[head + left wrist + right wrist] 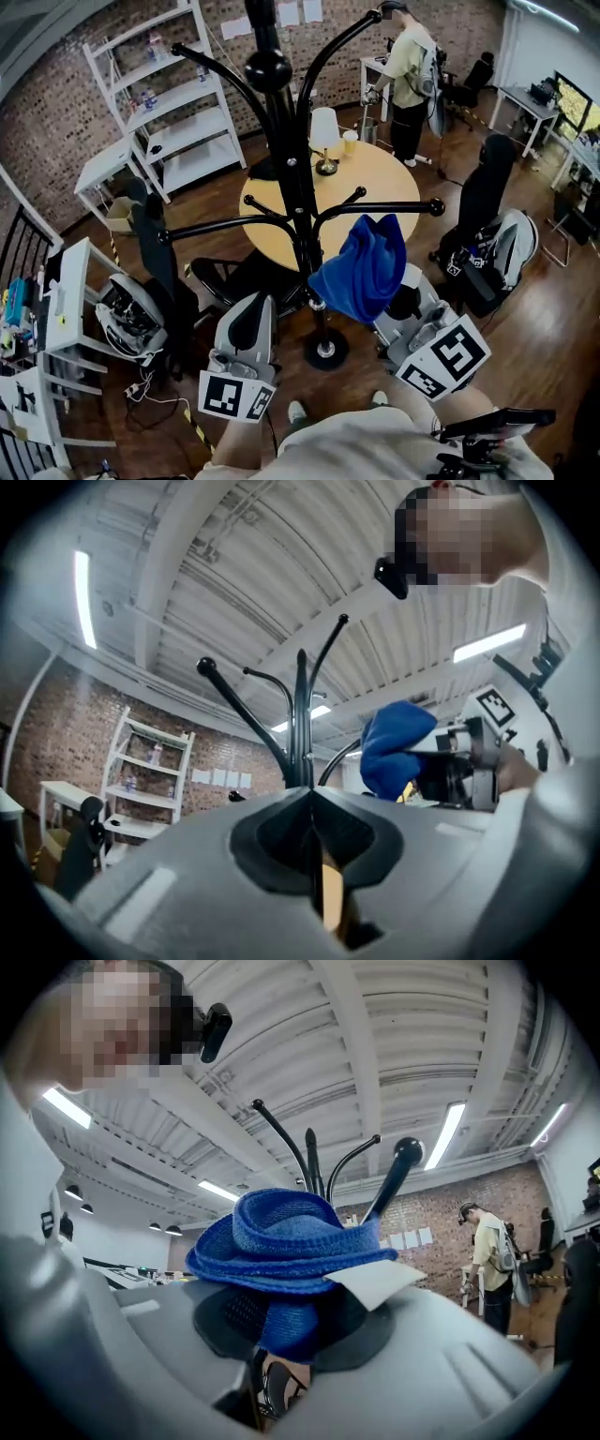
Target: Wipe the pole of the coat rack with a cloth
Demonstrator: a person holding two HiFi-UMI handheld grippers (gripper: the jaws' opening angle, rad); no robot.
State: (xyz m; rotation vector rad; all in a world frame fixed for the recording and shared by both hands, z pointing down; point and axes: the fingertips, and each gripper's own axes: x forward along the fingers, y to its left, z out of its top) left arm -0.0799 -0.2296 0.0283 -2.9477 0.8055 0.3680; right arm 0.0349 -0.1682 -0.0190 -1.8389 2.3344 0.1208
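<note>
The black coat rack pole (298, 187) rises in the middle of the head view, down to its round base (325, 351). My right gripper (396, 302) is shut on a blue cloth (362, 266), which hangs just right of the lower pole. I cannot tell whether the cloth touches the pole. In the right gripper view the cloth (286, 1241) bunches over the gripper (295, 1324), with a white label (371, 1283) sticking out and the pole (314, 1162) behind. My left gripper (252, 306) is shut and empty, low and left of the pole. Its view shows the gripper (310, 797), the pole (300, 714) and the cloth (394, 745).
A round wooden table (384, 183) with a lamp (324, 131) and a cup (350, 141) stands behind the rack. Black chairs (483, 197) (155, 246) flank it. White shelving (183, 103) is at back left. A person (409, 75) stands at the back.
</note>
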